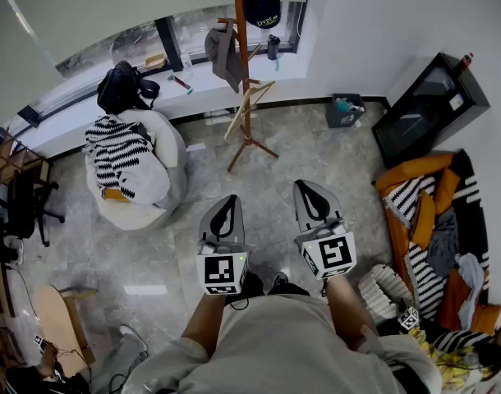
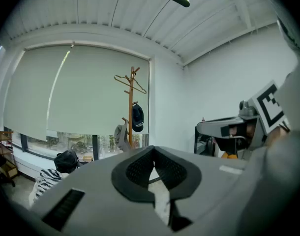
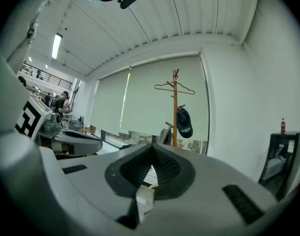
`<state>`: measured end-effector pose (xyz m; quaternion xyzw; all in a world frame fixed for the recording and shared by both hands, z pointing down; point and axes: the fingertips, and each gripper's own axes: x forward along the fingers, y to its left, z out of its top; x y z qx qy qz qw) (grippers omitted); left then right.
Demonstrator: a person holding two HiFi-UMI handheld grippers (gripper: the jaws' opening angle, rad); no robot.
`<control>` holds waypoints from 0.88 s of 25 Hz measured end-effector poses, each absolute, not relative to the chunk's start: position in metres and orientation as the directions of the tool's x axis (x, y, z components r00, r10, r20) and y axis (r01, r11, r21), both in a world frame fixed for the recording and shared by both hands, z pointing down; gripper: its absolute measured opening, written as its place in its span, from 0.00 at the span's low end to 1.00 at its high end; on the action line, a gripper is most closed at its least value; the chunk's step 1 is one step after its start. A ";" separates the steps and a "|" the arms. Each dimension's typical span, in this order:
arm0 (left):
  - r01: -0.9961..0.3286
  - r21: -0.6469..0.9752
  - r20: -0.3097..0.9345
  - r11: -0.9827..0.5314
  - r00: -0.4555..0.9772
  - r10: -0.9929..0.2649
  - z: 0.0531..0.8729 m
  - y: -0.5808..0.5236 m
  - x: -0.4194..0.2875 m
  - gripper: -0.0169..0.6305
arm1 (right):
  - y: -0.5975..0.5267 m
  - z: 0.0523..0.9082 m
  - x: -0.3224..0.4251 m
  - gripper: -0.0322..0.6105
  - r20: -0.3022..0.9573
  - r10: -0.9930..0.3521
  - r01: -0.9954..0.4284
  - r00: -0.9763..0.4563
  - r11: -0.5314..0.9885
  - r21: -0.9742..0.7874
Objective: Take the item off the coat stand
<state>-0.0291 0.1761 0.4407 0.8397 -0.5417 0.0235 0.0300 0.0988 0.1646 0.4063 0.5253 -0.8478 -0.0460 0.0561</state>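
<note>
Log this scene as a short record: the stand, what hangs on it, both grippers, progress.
stand: wooden coat stand, upright, ahead of both grippers
on stand: dark cap high up; grey item lower down; hanger near the top
left: left gripper shut, empty, well short of the stand
right: right gripper shut, empty, beside the left one
progress: nothing taken off the stand yet
</note>
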 end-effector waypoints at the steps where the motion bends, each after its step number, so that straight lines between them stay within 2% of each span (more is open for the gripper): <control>1: -0.911 0.025 0.074 -0.412 0.413 -0.908 0.440 0.175 -0.034 0.04 | 0.164 0.405 0.094 0.06 0.047 -0.896 -0.885 -0.441 0.443 0.141; 8: -0.889 0.019 0.060 -0.458 0.458 -0.887 0.436 0.163 -0.059 0.04 | 0.155 0.397 0.063 0.06 0.028 -0.907 -0.895 -0.420 0.419 0.153; 13: -0.886 0.043 0.083 -0.462 0.464 -0.882 0.449 0.151 -0.084 0.04 | 0.151 0.411 0.037 0.06 0.058 -0.908 -0.895 -0.414 0.418 0.155; 22: -0.879 0.059 0.121 -0.474 0.477 -0.870 0.462 0.112 -0.088 0.04 | 0.102 0.422 0.030 0.06 0.074 -0.899 -0.891 -0.432 0.438 0.120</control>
